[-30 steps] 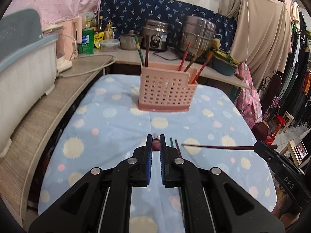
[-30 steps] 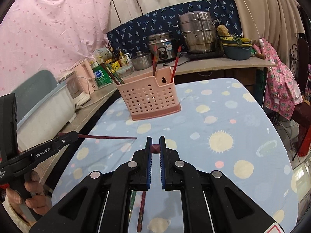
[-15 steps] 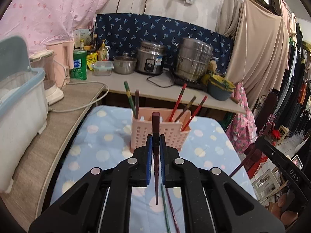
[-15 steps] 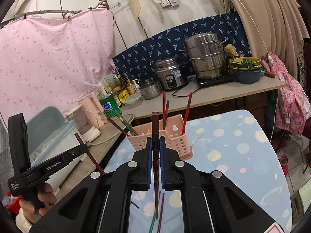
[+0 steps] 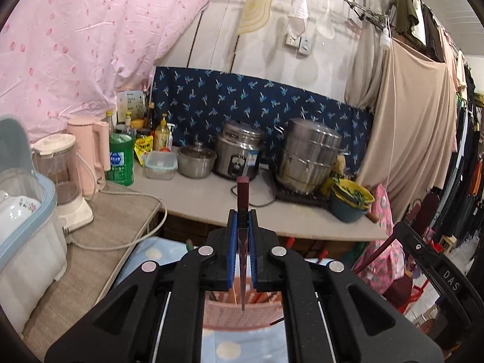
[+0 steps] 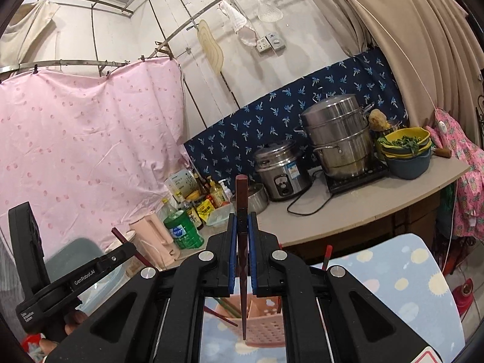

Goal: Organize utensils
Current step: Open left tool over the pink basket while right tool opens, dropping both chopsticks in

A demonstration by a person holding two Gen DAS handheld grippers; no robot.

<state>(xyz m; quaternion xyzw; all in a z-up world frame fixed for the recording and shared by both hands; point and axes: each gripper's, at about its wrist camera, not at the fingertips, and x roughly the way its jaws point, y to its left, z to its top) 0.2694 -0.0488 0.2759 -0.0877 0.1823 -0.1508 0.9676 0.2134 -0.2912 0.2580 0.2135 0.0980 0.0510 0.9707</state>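
Each gripper pinches one dark chopstick. The left gripper point(image 5: 242, 251) has its jaws pressed on the left chopstick point(image 5: 242, 208). The right gripper point(image 6: 242, 251) squeezes the right chopstick point(image 6: 242, 211). Both sticks hang tip down above the pink basket point(image 6: 260, 326), at 6 o'clock. Next, I think, each tip must go straight down into it.

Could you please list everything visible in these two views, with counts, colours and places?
holder: one, pink, on the table, several chopsticks inside
table: one, blue spotted cloth
held chopsticks: two, dark red, one upright in each gripper
steamer: one, steel, on the counter
rice cooker: one, steel, left of steamer
pot: one, steel, lidded
kettle: one, pink
green bottle: one, beside kettle
bowls: stacked, yellow on blue, counter end
left gripper: shut on a chopstick
right gripper: shut on a chopstick
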